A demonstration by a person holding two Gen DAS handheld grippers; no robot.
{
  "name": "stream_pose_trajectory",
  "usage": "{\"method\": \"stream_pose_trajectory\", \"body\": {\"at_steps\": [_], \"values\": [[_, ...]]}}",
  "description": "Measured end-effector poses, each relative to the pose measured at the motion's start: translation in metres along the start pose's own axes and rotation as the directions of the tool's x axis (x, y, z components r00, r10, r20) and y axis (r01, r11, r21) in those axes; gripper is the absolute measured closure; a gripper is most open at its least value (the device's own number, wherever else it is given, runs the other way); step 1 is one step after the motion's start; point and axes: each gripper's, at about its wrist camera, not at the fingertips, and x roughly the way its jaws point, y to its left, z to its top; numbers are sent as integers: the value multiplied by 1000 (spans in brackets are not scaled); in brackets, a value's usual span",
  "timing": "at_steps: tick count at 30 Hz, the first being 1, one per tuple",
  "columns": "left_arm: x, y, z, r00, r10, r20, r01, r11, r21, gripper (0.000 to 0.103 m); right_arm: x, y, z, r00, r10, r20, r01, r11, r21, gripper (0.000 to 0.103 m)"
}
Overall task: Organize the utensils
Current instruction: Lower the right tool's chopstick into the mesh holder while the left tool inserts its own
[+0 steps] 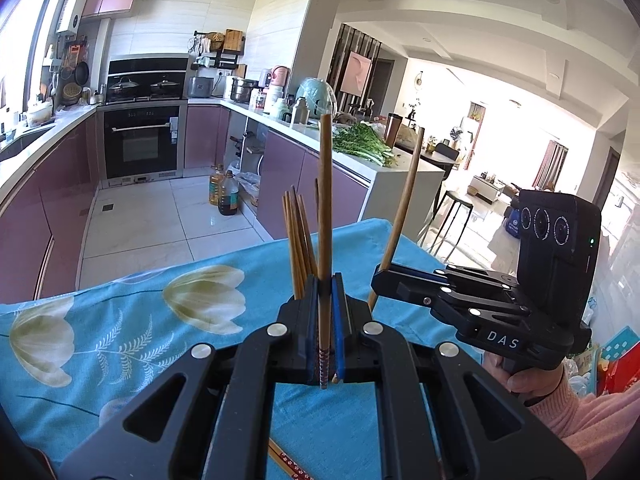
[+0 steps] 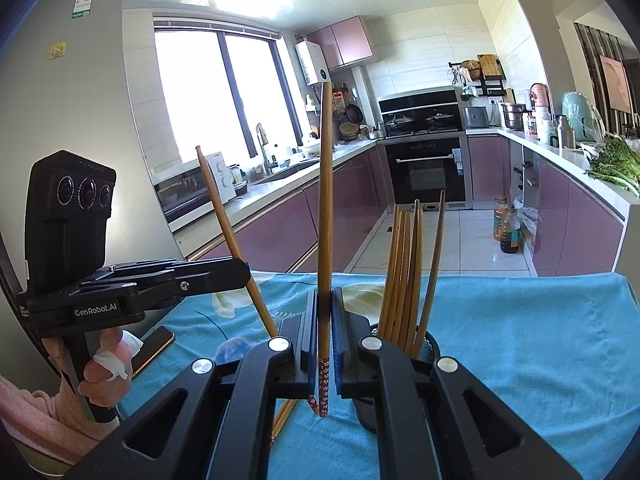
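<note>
My left gripper (image 1: pixel 325 284) is shut on a wooden chopstick (image 1: pixel 325 208) that stands upright, patterned end down. My right gripper (image 2: pixel 324 300) is shut on another wooden chopstick (image 2: pixel 325 208), also upright. Each gripper shows in the other's view: the right one (image 1: pixel 378 276) with its tilted chopstick (image 1: pixel 404 208), the left one (image 2: pixel 246 272) with its tilted chopstick (image 2: pixel 232 240). A black mesh holder (image 2: pixel 430 346) on the blue cloth holds several chopsticks (image 2: pixel 404 272), just right of my right gripper; their tips also show in the left wrist view (image 1: pixel 298 240).
The table wears a blue flowered cloth (image 1: pixel 140 328). Loose chopsticks lie on it below the grippers (image 1: pixel 288 462) (image 2: pixel 284 416). A phone (image 2: pixel 154 346) lies at the cloth's left edge. The kitchen floor and purple cabinets lie beyond the table's far edge.
</note>
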Motion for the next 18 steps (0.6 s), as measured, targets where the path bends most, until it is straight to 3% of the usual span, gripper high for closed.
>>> {"method": "stream_pose_trajectory", "body": {"at_steps": [18], "values": [[2, -3, 18, 999, -20, 47, 19, 1000, 21, 96, -6, -1, 14, 999, -26, 43, 27, 999, -30, 97]]}}
